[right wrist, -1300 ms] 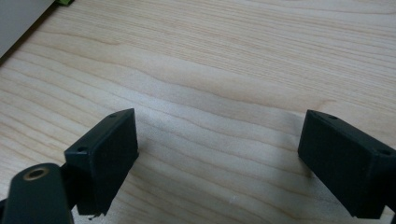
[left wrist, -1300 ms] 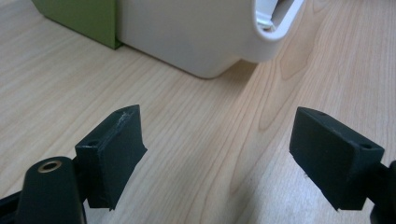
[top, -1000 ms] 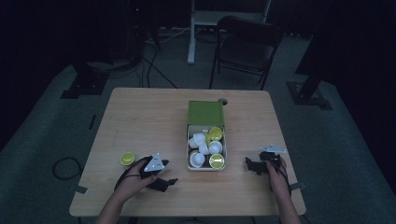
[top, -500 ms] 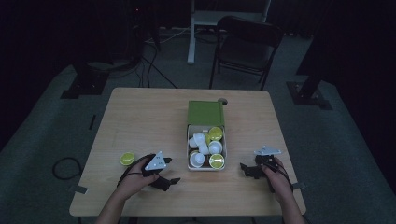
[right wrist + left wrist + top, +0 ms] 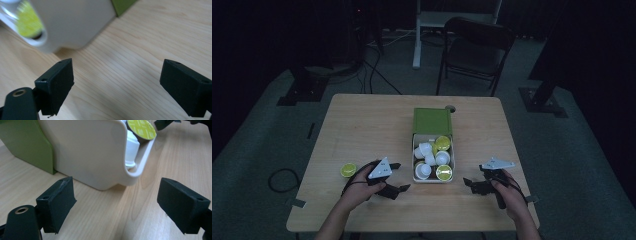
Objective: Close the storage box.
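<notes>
The wooden table (image 5: 362,120) takes up the middle of the high view, and at its centre sits the capsule box: a green sleeve (image 5: 432,120) toward the top of the frame with its white tray (image 5: 414,162) pulled out toward you, so the box's long axis runs up and down the picture, straight away from you. The tray holds white capsules (image 5: 425,149) and ones with lime-green foil lids (image 5: 443,172), lying at mixed angles. Your left gripper (image 5: 398,176) sits at lower centre-left, just beside the tray's left wall, pointing rightward at it; in the left gripper view the tray's rounded near corner (image 5: 117,170) stands just beyond the spread jaws, a little left of their midline, with a green-lidded capsule (image 5: 141,128) at the upper right. Your right gripper (image 5: 469,183) sits at lower right, pointing leftward toward the tray's near right corner but farther from it; in the right gripper view the tray (image 5: 75,22) lies at the upper left, blurred. Both grippers are wide apart and hold nothing. Judging by this, your left gripper is the nearer one to the tray. One loose green-lidded capsule (image 5: 348,170) rests on the table at the left, behind your left hand (image 5: 359,182), away from where that gripper points.
</notes>
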